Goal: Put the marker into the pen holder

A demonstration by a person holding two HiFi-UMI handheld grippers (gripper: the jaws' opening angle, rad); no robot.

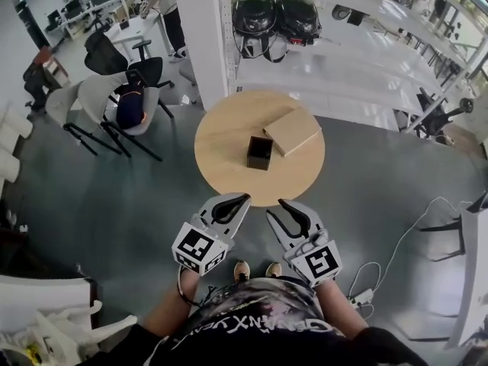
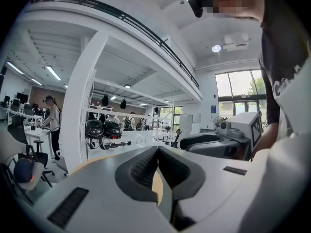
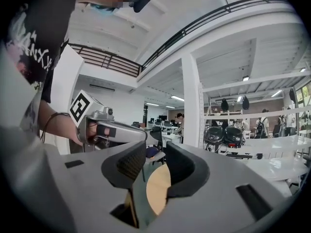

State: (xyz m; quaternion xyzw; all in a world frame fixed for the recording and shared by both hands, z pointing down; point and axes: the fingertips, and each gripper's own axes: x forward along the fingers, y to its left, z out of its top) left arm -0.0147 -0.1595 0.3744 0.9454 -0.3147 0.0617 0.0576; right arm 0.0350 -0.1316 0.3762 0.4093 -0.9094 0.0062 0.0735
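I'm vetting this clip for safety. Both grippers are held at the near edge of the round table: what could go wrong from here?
No marker shows on the table or in either gripper: the left gripper is shut on nothing, the right gripper is open and empty, so the task may stall. The pen holder stands close beside the tan box; a reach could knock either.
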